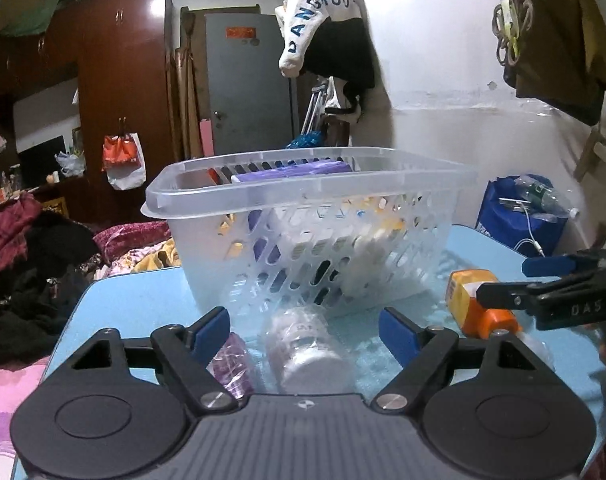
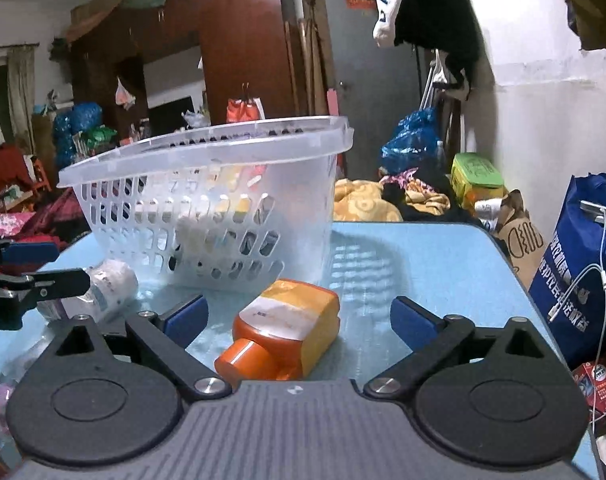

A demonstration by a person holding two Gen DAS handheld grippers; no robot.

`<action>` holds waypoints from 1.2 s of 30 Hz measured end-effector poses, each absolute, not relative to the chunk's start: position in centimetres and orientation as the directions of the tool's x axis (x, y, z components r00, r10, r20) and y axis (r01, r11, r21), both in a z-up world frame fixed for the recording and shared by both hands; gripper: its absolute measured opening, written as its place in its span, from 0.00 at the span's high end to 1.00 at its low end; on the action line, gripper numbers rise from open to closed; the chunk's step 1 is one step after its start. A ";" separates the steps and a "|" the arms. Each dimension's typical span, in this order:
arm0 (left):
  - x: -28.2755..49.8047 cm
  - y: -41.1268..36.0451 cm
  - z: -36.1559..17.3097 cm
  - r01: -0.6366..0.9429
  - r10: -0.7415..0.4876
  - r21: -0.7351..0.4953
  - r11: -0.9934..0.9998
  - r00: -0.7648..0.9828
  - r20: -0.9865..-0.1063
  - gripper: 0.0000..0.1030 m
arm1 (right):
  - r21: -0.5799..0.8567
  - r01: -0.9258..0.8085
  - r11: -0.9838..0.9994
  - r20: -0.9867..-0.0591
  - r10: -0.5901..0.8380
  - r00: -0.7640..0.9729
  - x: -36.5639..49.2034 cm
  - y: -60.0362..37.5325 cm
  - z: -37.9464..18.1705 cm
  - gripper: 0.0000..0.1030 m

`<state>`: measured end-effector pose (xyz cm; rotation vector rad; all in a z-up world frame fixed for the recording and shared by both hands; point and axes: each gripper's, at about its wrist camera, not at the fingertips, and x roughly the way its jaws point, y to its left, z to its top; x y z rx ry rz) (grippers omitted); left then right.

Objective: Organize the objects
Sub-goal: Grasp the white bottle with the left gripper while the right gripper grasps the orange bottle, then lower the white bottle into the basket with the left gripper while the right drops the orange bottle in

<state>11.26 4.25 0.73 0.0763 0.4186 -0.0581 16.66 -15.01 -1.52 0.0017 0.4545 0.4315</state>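
Note:
A clear plastic basket (image 1: 303,216) with slotted walls stands on the light blue table (image 1: 135,304) and holds several items, among them a purple pack. My left gripper (image 1: 305,330) is open, its pads either side of a clear bottle with a white label (image 1: 303,348) lying on the table; a small purple bottle (image 1: 233,364) lies by its left finger. My right gripper (image 2: 299,320) is open around an orange and yellow bottle (image 2: 287,328) lying on its side in front of the basket (image 2: 207,200). That bottle (image 1: 475,300) and the right gripper also show in the left wrist view.
A blue bag (image 2: 583,264) with a white cable stands off the table's right edge. A red carton (image 2: 599,388) lies below it. Clothes and bedding (image 1: 35,264) pile up to the left and behind the table. A jacket (image 1: 327,28) hangs on the wall.

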 end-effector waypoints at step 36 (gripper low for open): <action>12.2 2.4 -0.9 0.083 -0.046 0.060 0.995 0.887 -0.460 0.51 | 0.086 -0.445 0.891 -0.474 0.430 0.768 16.9 -14.0 -1.6 0.38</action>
